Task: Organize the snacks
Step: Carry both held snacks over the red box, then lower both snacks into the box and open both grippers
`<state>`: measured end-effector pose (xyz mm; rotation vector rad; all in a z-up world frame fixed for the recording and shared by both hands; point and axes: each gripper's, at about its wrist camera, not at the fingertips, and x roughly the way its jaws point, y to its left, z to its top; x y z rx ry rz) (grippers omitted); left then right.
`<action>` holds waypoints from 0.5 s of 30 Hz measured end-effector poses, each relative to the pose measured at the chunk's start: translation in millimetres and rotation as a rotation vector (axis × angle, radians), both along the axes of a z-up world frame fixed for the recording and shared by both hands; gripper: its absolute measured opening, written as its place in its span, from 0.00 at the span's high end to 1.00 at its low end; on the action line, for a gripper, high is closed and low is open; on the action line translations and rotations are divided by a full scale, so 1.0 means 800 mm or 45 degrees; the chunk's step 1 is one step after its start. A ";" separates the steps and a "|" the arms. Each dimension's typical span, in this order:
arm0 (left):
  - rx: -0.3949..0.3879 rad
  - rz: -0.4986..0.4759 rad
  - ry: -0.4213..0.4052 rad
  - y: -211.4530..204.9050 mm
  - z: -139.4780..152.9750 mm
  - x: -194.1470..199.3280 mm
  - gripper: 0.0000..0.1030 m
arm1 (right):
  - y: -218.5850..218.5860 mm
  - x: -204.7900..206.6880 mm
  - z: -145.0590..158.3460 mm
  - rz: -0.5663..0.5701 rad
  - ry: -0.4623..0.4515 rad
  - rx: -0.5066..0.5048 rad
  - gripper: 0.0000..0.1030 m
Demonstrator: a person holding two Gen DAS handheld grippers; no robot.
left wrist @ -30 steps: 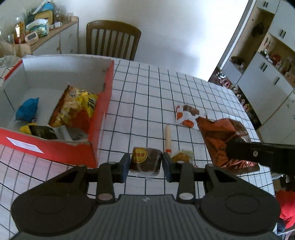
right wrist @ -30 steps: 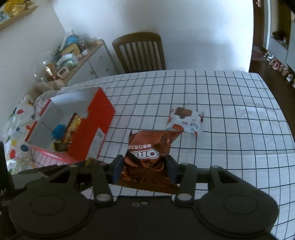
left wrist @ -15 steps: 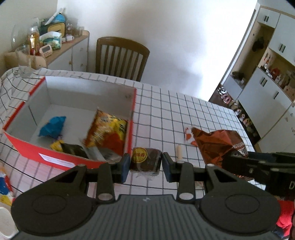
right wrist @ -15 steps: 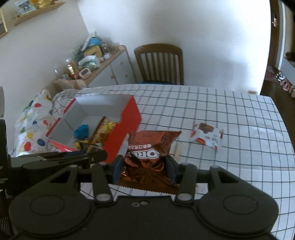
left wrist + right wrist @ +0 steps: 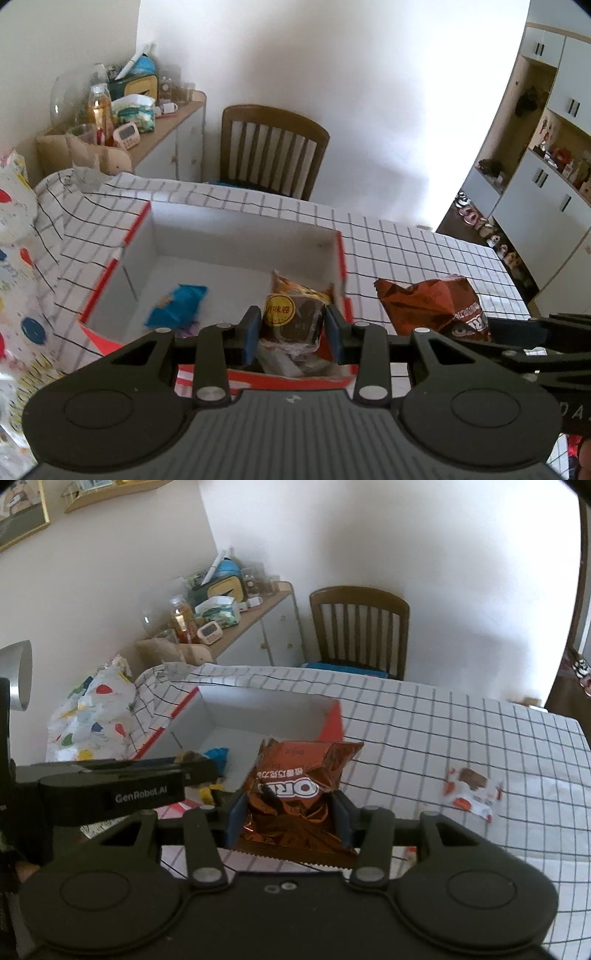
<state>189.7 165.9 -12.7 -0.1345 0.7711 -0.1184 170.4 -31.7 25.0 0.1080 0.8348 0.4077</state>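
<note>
Both hands are now carrying their snacks toward the red box (image 5: 341,258). A second ago the two packets were low over the checked table (image 5: 480,738); now they are raised and closer to the box. The left gripper (image 5: 293,332) is clamping the dark cake roll (image 5: 293,319) — it is hanging just above the box's near corner, over the packets already inside. The right gripper (image 5: 290,821) is gripping the brown Oreo bag (image 5: 295,790), beside the box's right wall. One small white wrapper (image 5: 471,788) is waiting on the table — so the task is probably about halfway.
</note>
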 end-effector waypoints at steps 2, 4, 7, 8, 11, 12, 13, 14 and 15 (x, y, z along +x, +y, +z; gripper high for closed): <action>0.009 0.002 -0.003 0.014 0.001 0.006 0.65 | 0.014 0.005 0.001 0.006 -0.002 -0.004 0.54; 0.018 0.010 -0.006 0.027 0.002 0.013 0.65 | 0.028 0.009 0.002 0.013 -0.005 -0.008 0.54; 0.022 0.027 -0.002 0.048 0.002 0.027 0.65 | 0.048 0.015 0.002 0.024 -0.011 -0.021 0.54; 0.026 0.036 0.000 0.054 0.001 0.031 0.65 | 0.056 0.018 0.002 0.027 -0.013 -0.027 0.54; 0.047 0.049 0.002 0.071 -0.002 0.047 0.65 | 0.077 0.026 0.001 0.038 -0.028 -0.051 0.54; 0.055 0.054 0.004 0.075 -0.003 0.053 0.65 | 0.083 0.028 0.000 0.041 -0.037 -0.062 0.54; 0.060 0.057 0.008 0.079 -0.005 0.058 0.65 | 0.090 0.031 -0.001 0.045 -0.047 -0.075 0.54; 0.064 0.064 0.014 0.083 -0.007 0.064 0.65 | 0.097 0.034 -0.002 0.049 -0.055 -0.088 0.54; 0.067 0.071 0.020 0.088 -0.010 0.071 0.65 | 0.103 0.037 -0.003 0.050 -0.063 -0.098 0.54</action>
